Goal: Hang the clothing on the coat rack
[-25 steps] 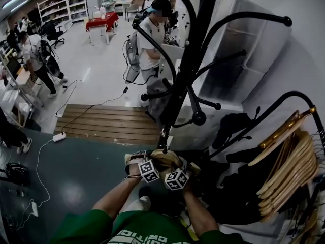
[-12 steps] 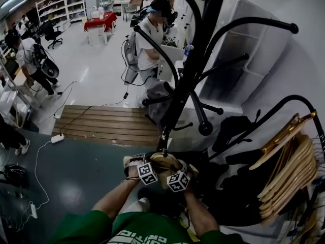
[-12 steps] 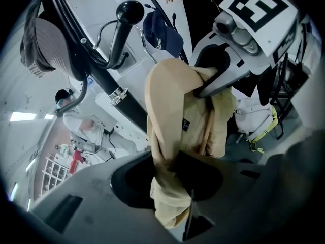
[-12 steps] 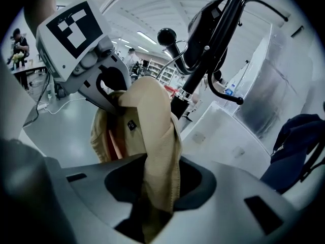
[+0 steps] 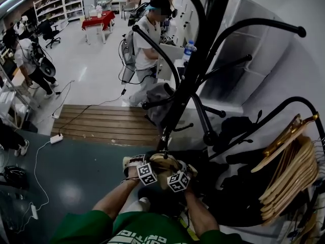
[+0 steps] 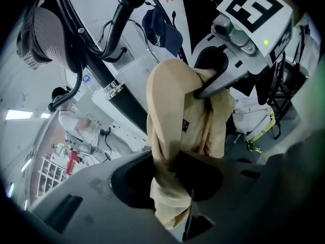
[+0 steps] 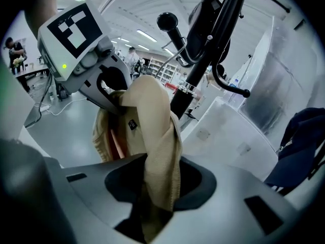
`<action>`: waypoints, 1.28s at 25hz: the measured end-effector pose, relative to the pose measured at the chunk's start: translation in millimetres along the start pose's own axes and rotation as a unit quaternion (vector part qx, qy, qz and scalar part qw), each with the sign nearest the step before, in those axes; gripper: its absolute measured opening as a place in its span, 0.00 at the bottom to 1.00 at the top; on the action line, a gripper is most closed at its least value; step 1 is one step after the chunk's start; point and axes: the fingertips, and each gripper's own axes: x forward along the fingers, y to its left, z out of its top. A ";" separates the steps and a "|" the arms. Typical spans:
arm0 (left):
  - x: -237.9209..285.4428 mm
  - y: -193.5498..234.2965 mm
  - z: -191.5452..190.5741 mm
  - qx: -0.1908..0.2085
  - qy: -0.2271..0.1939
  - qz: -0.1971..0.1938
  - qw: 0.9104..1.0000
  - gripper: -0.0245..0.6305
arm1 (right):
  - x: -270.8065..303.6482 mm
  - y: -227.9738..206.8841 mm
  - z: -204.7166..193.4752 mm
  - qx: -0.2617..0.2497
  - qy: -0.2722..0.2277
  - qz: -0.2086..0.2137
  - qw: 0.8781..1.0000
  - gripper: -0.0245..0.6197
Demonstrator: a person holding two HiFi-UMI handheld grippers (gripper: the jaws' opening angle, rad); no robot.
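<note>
Broadly, little has changed over the last second: the black coat rack (image 5: 195, 60) fills the middle of the head view as before, its curved arms drifting only slightly in frame, which we take for a tilt of the head and not a move of the rack. We judge that the lift towards a hook has not begun, so the whole hanging step is still ahead of us. The beige clothing (image 5: 161, 162) stays bunched low down, just in front of the foot of the rack's pole and well below the nearest knobbed hook (image 5: 209, 138). It touches no arm of the rack. Our two forearms come up from the bottom edge of the head view and converge, with both tools tipped forward and downward and their marker cubes nearly touching. The left gripper (image 6: 170, 179) is clamped on a twisted fold of the cloth that runs up out of its jaws. The right gripper (image 7: 157, 182) pinches another fold of the same garment, so the cloth spans the short gap between the two.
</note>
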 end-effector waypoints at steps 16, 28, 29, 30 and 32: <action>0.9 15.2 11.9 -0.042 -0.026 0.024 0.998 0.30 | 4.3 -4.3 3.6 0.021 -0.003 0.000 1.000 0.32; -20.6 13.4 11.0 -0.065 -0.031 0.050 0.996 0.33 | -23.5 -10.2 8.8 0.038 -0.032 -0.018 0.999 0.33; -23.0 11.0 9.0 -0.069 -0.030 0.051 0.996 0.33 | -26.5 -10.5 8.4 0.037 -0.033 -0.020 0.999 0.33; -25.7 8.5 7.4 -0.075 -0.029 0.051 0.995 0.33 | -29.4 -10.7 7.8 0.037 -0.035 -0.022 0.998 0.33; -34.5 4.5 7.7 -0.084 -0.033 0.052 0.995 0.33 | -35.9 -11.3 6.4 0.041 -0.039 -0.026 0.998 0.33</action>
